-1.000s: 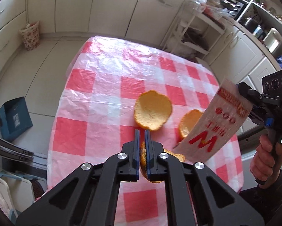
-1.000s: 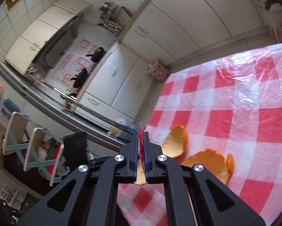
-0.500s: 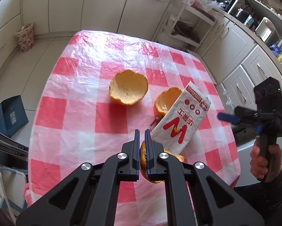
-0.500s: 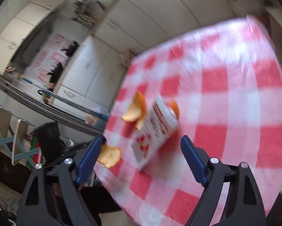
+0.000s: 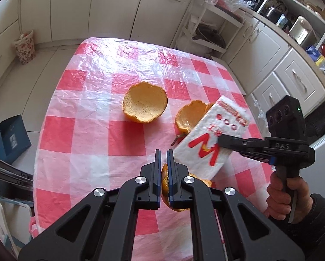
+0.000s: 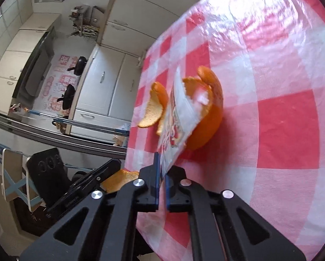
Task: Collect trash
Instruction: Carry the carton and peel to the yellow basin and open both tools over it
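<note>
Two orange-peel halves lie on the red-and-white checked tablecloth [image 5: 92, 130]: a large peel cup [image 5: 145, 105] near the centre and a smaller peel [image 5: 189, 116] at its 3 o'clock. A white paper bag [image 5: 208, 143] leans on the smaller one. The left gripper [image 5: 163, 174] is clamped on a third orange peel piece [image 5: 165, 187]. The right gripper [image 6: 161, 187], at 3 o'clock, has closed on the bag's near edge.

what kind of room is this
Most likely a home kitchen: white cabinets line the walls, a cluttered counter holds cookware, and pans hang opposite. The checked tablecloth suggests a dining table.
</note>
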Demonstrator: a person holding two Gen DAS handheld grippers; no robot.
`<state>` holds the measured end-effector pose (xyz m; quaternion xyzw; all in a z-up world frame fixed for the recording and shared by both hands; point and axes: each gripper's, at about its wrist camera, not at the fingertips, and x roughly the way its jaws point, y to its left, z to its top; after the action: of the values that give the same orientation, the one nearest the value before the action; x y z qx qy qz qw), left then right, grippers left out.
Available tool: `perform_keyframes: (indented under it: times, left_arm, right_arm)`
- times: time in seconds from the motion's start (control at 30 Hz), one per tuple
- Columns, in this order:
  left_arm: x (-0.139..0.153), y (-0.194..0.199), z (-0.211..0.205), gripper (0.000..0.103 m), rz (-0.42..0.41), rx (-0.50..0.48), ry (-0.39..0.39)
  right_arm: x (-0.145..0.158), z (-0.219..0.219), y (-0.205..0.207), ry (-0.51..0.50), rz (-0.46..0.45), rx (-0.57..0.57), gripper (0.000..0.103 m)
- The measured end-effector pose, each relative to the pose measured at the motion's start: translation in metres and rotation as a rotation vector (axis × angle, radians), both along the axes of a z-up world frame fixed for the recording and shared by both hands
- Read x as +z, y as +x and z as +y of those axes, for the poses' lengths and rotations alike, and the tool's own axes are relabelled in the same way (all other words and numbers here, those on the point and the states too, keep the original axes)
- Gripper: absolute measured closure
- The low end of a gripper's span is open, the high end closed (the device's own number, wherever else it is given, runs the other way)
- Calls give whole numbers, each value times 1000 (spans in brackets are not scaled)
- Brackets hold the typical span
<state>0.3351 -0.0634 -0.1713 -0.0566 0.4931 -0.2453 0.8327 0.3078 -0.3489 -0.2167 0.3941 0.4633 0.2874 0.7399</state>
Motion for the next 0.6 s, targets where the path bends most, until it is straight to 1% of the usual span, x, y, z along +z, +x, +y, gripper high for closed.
perform_keyframes:
  times: [0.1,0.13,0.2,0.27,0.3,0.33,0.4,0.43,0.5,0.53,0.6]
  left_arm:
    - [6,0,3,98,-7,-2,-45]
    - [9,-1,1,98,-14,-9,-60]
    - [13,-4,-6,98,-25,-26,-78]
    - [18,-7,-16,98,-32,-46,-93]
    - [20,-8,-23,98,-32,-59,-109]
    - [22,-9,-30,98,-32,-70,-122]
    - [29,-11,-51,98,-41,-98,-151]
    - [32,-12,-63,98,-43,-114,-167]
    - [36,-15,-90,98,-38,-144,-200]
    - [38,-17,-103,98,-36,-160,-207]
    - [38,-23,-139,98,-27,-204,-212]
  right_arm:
    - [34,-21,-14,-12,-118,-22,100]
    - [44,-30,-19,-34,-152,-35,100]
    - [65,-51,-30,-96,-217,-75,100]
    - [81,-76,-40,-189,-255,-141,100]
    - [89,-92,-47,-234,-272,-185,100]
    - [95,-112,-55,-303,-278,-243,100]
    - [99,-146,-70,-452,-266,-347,100]
    - [98,-162,-78,-547,-241,-400,100]
    - [85,-186,-87,-693,-178,-456,100]
    - [72,-197,-89,-734,-132,-463,100]
    - [39,-214,-89,-770,-28,-446,100]
